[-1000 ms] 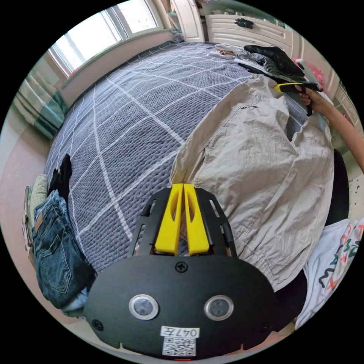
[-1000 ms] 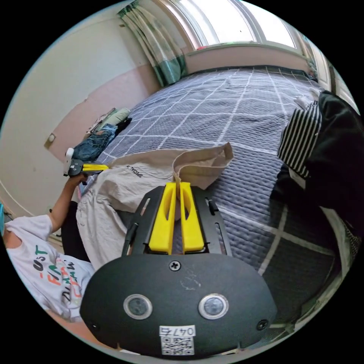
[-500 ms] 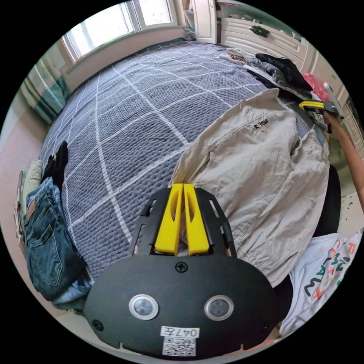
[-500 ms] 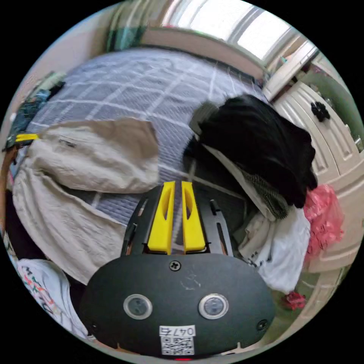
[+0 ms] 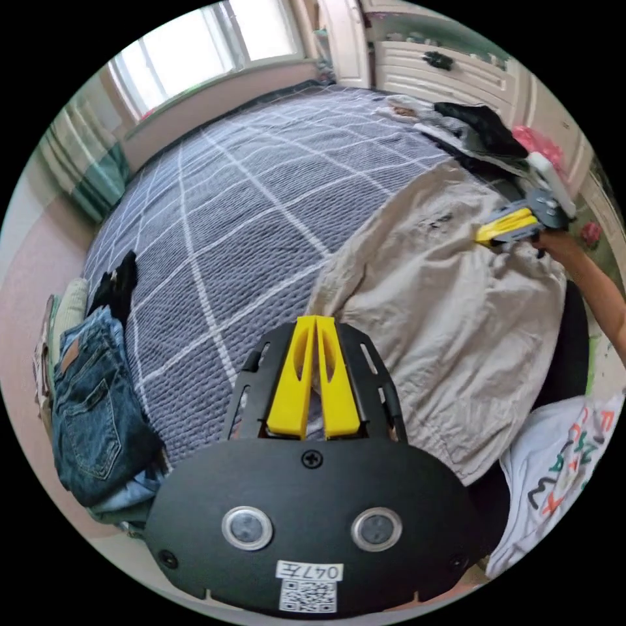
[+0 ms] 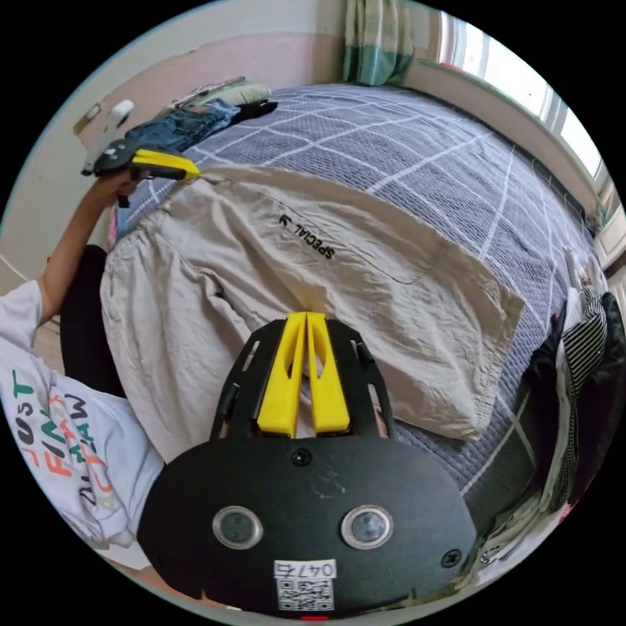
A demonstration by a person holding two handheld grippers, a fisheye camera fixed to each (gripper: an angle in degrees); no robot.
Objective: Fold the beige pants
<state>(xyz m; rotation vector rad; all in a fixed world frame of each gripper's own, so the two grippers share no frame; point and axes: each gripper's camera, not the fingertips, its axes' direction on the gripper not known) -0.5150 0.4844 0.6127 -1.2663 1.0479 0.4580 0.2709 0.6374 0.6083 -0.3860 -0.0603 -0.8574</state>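
Right gripper (image 6: 306, 319) swings back over beige pants (image 6: 274, 274), now lying folded on grey checked bedspread (image 6: 417, 150); jaws together, nothing held. Left gripper (image 5: 315, 321) pinches pants corner. Risk: tugging corner skews fold.

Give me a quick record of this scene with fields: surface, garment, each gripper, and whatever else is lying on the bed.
surface: bed with grey checked cover
garment: beige pants, spread flat, one leg laid over the other
left gripper: jaws together at the pants' edge
right gripper: jaws together over the pants
other items: jeans near one edge; dark clothes pile near the other
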